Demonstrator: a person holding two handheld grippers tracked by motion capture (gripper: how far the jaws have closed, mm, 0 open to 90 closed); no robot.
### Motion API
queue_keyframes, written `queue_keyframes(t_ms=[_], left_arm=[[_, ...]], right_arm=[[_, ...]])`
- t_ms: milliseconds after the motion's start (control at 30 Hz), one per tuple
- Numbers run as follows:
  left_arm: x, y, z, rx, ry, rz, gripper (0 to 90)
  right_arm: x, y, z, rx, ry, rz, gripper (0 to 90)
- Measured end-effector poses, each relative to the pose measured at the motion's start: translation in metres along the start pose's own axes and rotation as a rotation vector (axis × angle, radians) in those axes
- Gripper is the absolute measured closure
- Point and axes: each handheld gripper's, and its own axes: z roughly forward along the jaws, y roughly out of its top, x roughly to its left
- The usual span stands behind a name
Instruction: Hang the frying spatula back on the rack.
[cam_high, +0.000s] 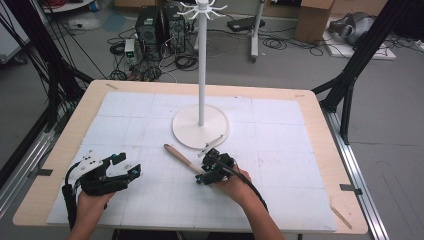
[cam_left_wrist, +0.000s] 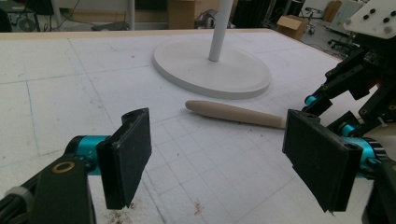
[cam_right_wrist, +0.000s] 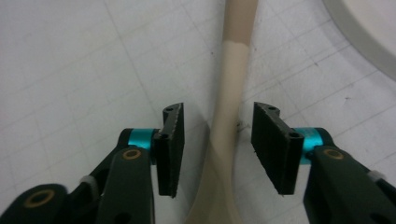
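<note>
The stand's base (cam_high: 200, 128) is sitting on the mat (cam_high: 280, 190) near the table's middle, its pole (cam_high: 201, 75) rising from it. Just in front, the wooden spoon (cam_high: 182, 158) is lying slantwise, apparently clear of the base. The right gripper (cam_high: 210, 172) is straddling the spoon's neck; the left gripper (cam_high: 127, 165) is resting well off to the left.

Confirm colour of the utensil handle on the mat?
Light wood-beige handle, slightly darker at its far end; the right gripper view shows it best.
</note>
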Motion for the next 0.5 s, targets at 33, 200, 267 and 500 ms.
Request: queue_keyframes(t_ms=[33, 200, 267, 500], left_arm=[[0.0, 0.0, 0.0, 0.001, 0.0, 0.0, 24.4], [0.001, 0.0, 0.0, 0.001, 0.001, -0.007, 24.6], [0.001, 0.0, 0.0, 0.003, 0.005, -0.005, 24.7], [0.001, 0.0, 0.0, 0.005, 0.0, -0.006, 25.0]], right_arm=[[0.0, 0.0, 0.0, 0.001, -0.007, 0.003, 55.2], [0.004, 0.001, 0.0, 0.011, -0.027, -0.007, 55.3], [0.008, 0.002, 0.001, 0.017, -0.023, -0.024, 56.1], [0.012, 0.003, 0.002, 0.026, -0.056, -0.043, 62.1]])
